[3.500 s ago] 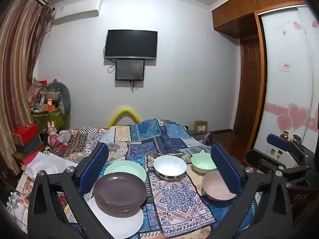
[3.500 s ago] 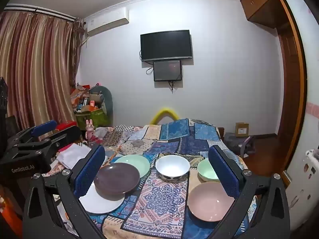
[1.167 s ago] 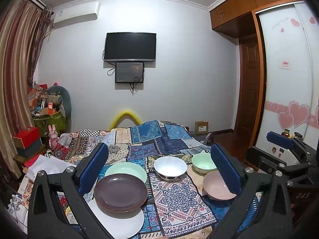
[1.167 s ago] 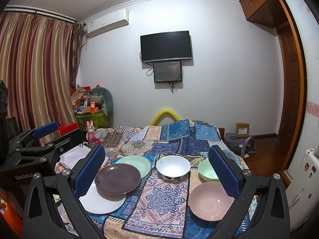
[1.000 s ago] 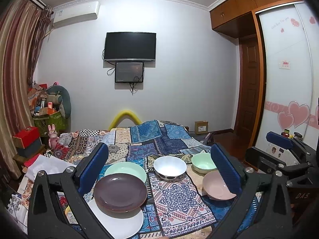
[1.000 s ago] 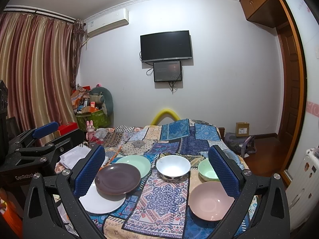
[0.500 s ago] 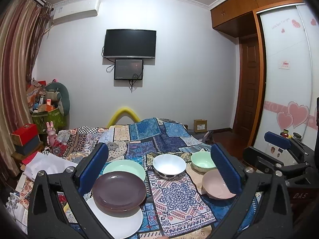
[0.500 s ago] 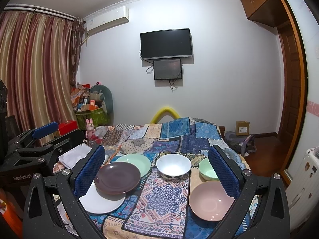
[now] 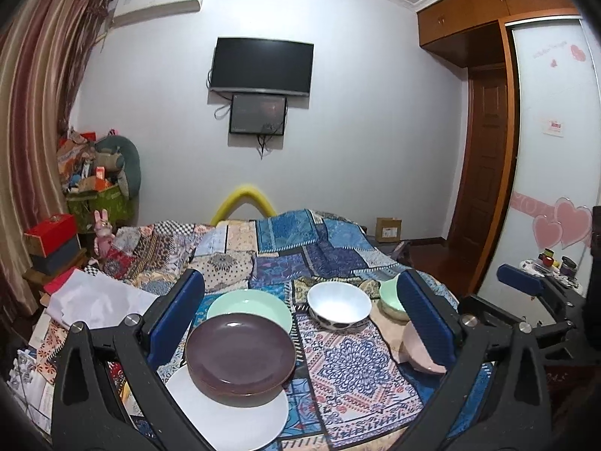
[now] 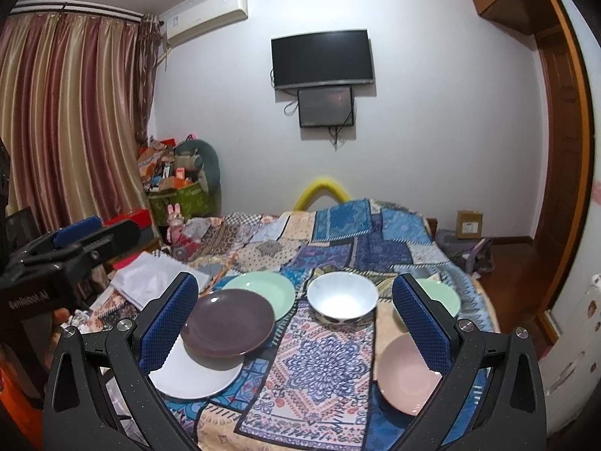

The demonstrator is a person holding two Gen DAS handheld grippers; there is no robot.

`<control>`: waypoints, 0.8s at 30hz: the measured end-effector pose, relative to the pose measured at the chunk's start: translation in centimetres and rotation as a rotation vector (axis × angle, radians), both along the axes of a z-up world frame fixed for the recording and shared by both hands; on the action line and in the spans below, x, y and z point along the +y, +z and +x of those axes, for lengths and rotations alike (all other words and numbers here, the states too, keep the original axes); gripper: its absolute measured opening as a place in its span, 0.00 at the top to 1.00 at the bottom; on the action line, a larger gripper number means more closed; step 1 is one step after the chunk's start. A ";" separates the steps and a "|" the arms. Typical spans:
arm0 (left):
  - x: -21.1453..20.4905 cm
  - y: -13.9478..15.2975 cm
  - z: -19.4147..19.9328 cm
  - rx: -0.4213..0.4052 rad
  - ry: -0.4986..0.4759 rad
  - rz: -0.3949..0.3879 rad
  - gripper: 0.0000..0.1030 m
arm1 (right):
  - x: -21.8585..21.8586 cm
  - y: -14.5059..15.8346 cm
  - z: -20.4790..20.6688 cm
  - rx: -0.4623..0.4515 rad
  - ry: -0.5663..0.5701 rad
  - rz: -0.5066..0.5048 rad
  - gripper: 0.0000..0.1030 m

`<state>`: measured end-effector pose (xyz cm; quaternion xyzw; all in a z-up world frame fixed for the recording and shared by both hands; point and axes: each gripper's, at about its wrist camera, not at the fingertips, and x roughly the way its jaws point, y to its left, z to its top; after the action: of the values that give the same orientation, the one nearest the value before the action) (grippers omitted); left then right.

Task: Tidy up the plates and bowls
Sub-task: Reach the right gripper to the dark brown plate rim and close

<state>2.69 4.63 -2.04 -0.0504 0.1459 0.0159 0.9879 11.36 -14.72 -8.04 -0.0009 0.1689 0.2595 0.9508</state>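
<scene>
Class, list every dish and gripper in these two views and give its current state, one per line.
Left gripper: open, empty.
Right gripper: open, empty.
Dark brown round plate: upright, resting on the white plate.
White flat plate: lowest of that pair, on the quilt.
Mint green plate: upright, empty.
White bowl with spotted outside: upright, empty.
Mint green bowl: upright, partly hidden.
Pink bowl: upright, empty.

White walls, black television (image 9: 261,65) mounted high, striped curtains (image 10: 71,120) at left, wooden door (image 9: 484,184) at right.

white plate (image 9: 233,417) partly under brown plate (image 9: 240,353), pink bowl (image 9: 417,353) half behind claw pad
</scene>
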 end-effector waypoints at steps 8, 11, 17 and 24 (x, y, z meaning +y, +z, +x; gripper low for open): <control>5.6 -2.0 1.9 0.097 0.088 0.014 0.00 | 2.6 -2.5 2.9 0.075 0.040 -0.052 0.00; 7.7 -3.0 3.2 0.166 0.097 0.024 0.00 | 3.6 -3.2 3.8 0.088 0.046 -0.080 0.00; 11.8 -5.9 6.3 0.296 0.141 0.037 0.00 | 5.8 -4.6 5.9 0.145 0.075 -0.108 0.00; 15.0 -10.7 9.3 0.457 0.145 0.016 0.03 | 8.0 -7.0 8.8 0.233 0.114 -0.148 0.07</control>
<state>12.02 19.60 -12.76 -0.0481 0.3614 0.0990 0.9259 20.15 -6.69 -15.02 -0.0503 0.2966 0.2983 0.9058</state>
